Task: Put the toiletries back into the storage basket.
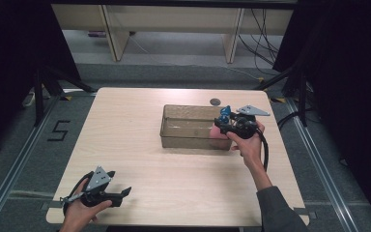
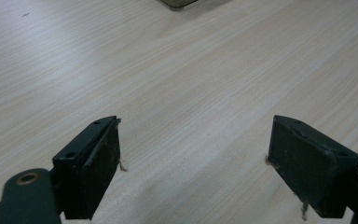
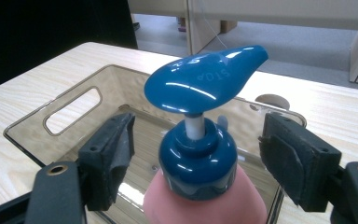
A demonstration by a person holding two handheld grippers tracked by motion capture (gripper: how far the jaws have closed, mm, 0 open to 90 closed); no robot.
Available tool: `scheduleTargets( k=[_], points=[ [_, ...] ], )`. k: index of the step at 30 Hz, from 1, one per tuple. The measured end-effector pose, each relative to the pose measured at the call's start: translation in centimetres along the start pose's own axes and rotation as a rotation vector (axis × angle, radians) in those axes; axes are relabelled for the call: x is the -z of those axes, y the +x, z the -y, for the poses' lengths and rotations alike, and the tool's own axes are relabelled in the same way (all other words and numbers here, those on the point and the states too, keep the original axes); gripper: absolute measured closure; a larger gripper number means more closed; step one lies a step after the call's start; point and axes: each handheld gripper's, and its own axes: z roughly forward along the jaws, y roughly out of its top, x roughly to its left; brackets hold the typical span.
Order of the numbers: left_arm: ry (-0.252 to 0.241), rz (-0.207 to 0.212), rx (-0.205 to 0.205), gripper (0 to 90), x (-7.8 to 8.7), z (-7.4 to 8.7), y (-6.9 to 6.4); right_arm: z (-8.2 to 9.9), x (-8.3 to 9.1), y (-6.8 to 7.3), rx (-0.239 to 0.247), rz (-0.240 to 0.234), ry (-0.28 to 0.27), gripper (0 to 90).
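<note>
Counter [image 1: 174,159]: pale wood-grain top, rounded corners, standing on a grey floor [image 1: 9,159] marked with a black "5". One clear, brownish plastic bin [image 1: 186,128] sits directly on it, right of centre toward the far edge, with cut-out handle slots in its walls. A round cable port [image 1: 215,101] is set in the top just behind the bin.
</note>
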Motion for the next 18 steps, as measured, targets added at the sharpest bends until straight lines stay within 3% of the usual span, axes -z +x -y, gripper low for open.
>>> scheduleTargets(
  k=[1,2,4,5,6,8,10,11,12,13,15,16,17,18],
  points=[
    [0.0,0.0,0.0,16.5,0.0,0.0,0.0,0.0,0.0,0.0,0.0,0.0,0.0,26.6],
    [0.023,-0.003,-0.035,16.5,0.2,-0.1,0.3,0.0,0.1,0.0,0.018,0.015,-0.01,26.1],
    [0.028,-0.004,-0.037,16.5,0.2,-0.1,0.3,0.0,0.1,0.0,0.023,0.018,-0.01,25.9],
    [0.006,-0.002,-0.009,16.5,0.1,0.0,0.1,0.0,0.3,0.1,0.0,0.023,0.003,25.3],
    [0.006,-0.002,-0.009,16.5,0.1,0.0,0.1,0.0,0.3,0.3,-0.035,0.017,0.004,25.0],
    [0.026,-0.002,-0.036,16.4,0.2,-0.1,0.3,0.0,0.4,0.2,-0.019,0.019,-0.011,24.8],
    [0.025,-0.004,-0.036,16.5,0.2,-0.1,0.3,0.0,0.4,0.1,-0.015,0.012,-0.006,24.6],
    [0.004,-0.002,-0.008,16.5,0.1,0.0,0.1,0.0,0.5,0.2,-0.027,0.016,-0.005,24.5],
    [0.009,-0.001,-0.014,16.5,0.1,0.0,0.1,0.0,0.6,0.0,-0.009,0.019,-0.015,24.4],
    [0.026,-0.002,-0.035,16.5,0.2,-0.1,0.3,0.0,0.7,0.2,-0.042,0.012,-0.009,24.3],
    [0.028,-0.003,-0.036,16.4,0.2,-0.1,0.3,0.1,0.8,0.2,-0.023,0.011,-0.011,24.2],
    [0.005,-0.001,-0.007,16.4,0.0,0.0,0.1,0.1,1.0,0.2,-0.028,0.015,-0.018,24.2],
    [0.005,-0.001,-0.007,16.5,0.0,0.0,0.1,0.1,1.0,0.2,-0.028,0.015,-0.018,24.2],
    [0.025,-0.001,-0.036,16.5,0.2,-0.1,0.3,0.1,1.2,0.2,-0.022,0.009,-0.016,24.1]
  ],
)
